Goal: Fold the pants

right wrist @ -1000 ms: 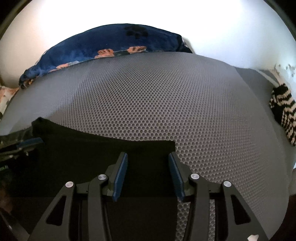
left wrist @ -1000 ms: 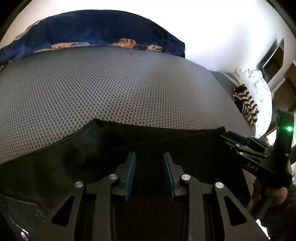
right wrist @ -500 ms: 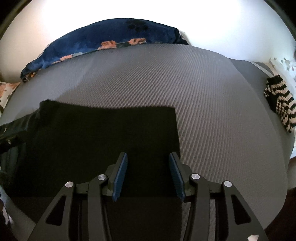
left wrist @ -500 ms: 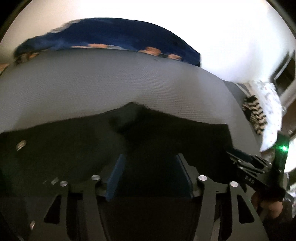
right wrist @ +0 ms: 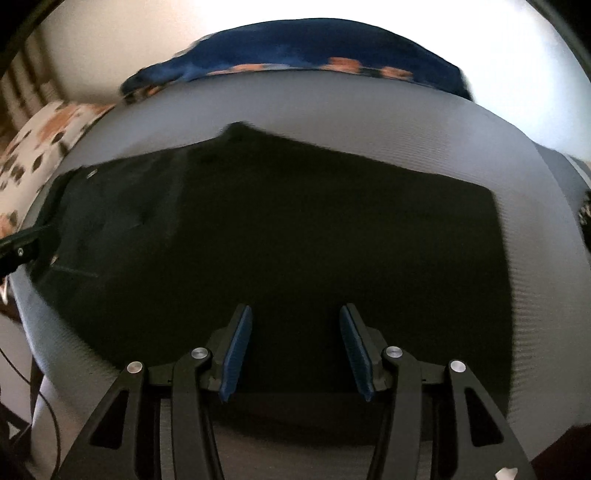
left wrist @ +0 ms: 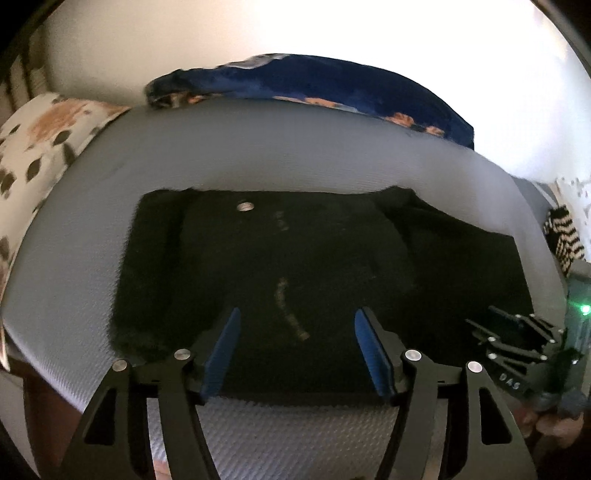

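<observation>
Pants [left wrist: 314,280]: black, folded flat into a rough rectangle, centre of both views; the button [left wrist: 243,206] faces up near the far edge, upper middle of the left view.
Left gripper [left wrist: 295,354]: I read it as released; jaws have just been opening, pads spread above the near hem, nothing pinched between them.
Right gripper [right wrist: 295,350]: parted, hovering over the near edge of the pants, gripping nothing I can see; it also shows at lower right of the left view.
Risk 1: the far edge bulges and steps, upper middle of the right view; my guess is a further fold would lock that unevenness in.
Risk 2: I judge that a pad catching only the top layer would drag the stack askew.
Risk 3: both views are blurred, so I could misjudge where the hem lies.
Surface: grey textured mattress [left wrist: 295,147], bare around the pants.
Room: blue blanket [left wrist: 332,81] along the far side; spotted pillow [left wrist: 40,147] at left; striped cloth [left wrist: 565,236] at right edge; pale wall [left wrist: 332,26] behind.
</observation>
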### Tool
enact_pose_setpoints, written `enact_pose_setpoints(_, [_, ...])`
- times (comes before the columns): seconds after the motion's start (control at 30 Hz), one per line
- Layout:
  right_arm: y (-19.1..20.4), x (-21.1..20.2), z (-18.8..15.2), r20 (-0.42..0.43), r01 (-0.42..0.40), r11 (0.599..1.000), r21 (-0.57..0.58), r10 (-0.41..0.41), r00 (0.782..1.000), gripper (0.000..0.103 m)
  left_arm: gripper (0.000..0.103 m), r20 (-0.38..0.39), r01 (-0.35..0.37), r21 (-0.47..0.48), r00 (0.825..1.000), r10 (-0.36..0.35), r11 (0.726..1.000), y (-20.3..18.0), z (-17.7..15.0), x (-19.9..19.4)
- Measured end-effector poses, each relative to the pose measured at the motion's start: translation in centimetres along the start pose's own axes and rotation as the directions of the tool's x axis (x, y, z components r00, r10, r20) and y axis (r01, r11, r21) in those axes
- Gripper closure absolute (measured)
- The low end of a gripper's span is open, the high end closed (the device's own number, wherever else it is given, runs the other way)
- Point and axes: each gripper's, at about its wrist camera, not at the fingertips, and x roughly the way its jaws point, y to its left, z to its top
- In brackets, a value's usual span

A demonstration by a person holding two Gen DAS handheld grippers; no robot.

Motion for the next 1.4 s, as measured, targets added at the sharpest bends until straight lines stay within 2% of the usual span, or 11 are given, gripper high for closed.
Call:
enact_pose_setpoints(0.07, [1.3, 0.0, 0.1, -0.004, -0.02, 1.0, -0.018, 0.02, 1.0, 0.055, 0.035, 0.004, 0.026, -0.041, 1.0, -0.026, 0.999, 1.3, -0.8, -0.5])
enact_pose_setpoints(0.17, [2.7, 0.2, 0.4, -0.012, -0.042, 0.998, -0.038, 0.041, 0.999, 0.055, 0.034, 0.013, 0.138, -0.18, 0.99, -0.138, 0.974, 4.8, -1.5, -1.2])
enact_pose_setpoints(0.33, [4.3, 0.6, 0.8, -0.024, -0.101, 0.994, -0.035, 0.101, 0.995, 0.054, 0.034, 0.071, 0.273, -0.424, 0.961, -0.269, 0.864, 11.3, -2.7, -2.1])
enact_pose_setpoints(0.47, [5.3, 0.8, 0.9, -0.027, -0.132, 0.991, -0.036, 0.131, 0.991, 0.047, 0.034, 0.12, 0.298, -0.503, 0.954, -0.275, 0.811, 14.1, -3.7, -2.2])
enact_pose_setpoints(0.57, [6.0, 0.8, 1.0, -0.03, -0.139, 0.989, -0.047, 0.138, 0.99, 0.045, 0.034, 0.125, 0.332, -0.564, 0.94, -0.319, 0.756, 15.4, -4.5, -1.2])
enact_pose_setpoints(0.73, [5.7, 0.9, 1.0, -0.029, -0.16, 0.987, -0.015, 0.16, 0.987, 0.042, 0.034, 0.155, 0.415, -0.655, 0.892, -0.425, 0.632, 16.8, -5.5, 1.1])
enact_pose_setpoints(0.8, [5.6, 0.9, 1.0, -0.031, -0.165, 0.986, -0.006, 0.165, 0.986, 0.041, 0.034, 0.171, 0.421, -0.683, 0.886, -0.431, 0.596, 17.4, -5.9, 1.7])
enact_pose_setpoints(0.93, [5.8, 1.0, 1.0, -0.035, -0.163, 0.986, -0.015, 0.163, 0.986, 0.039, 0.034, 0.175, 0.416, -0.694, 0.889, -0.422, 0.588, 18.4, -6.3, 2.4])
enact_pose_setpoints(1.1, [6.1, 1.1, 0.9, -0.036, -0.155, 0.988, -0.027, 0.154, 0.987, 0.036, 0.034, 0.192, 0.418, -0.682, 0.894, -0.405, 0.6, 18.5, -5.3, 3.9])
enact_pose_setpoints(1.27, [5.8, 1.3, 1.0, -0.038, -0.168, 0.986, -0.006, 0.167, 0.985, 0.036, 0.032, 0.209, 0.435, -0.629, 0.893, -0.399, 0.644, 18.2, -4.4, 4.4])
enact_pose_setpoints(1.4, [5.9, 1.3, 1.0, -0.034, -0.165, 0.986, -0.006, 0.165, 0.986, 0.036, 0.028, 0.232, 0.453, -0.608, 0.887, -0.399, 0.652, 17.8, -3.9, 4.8])
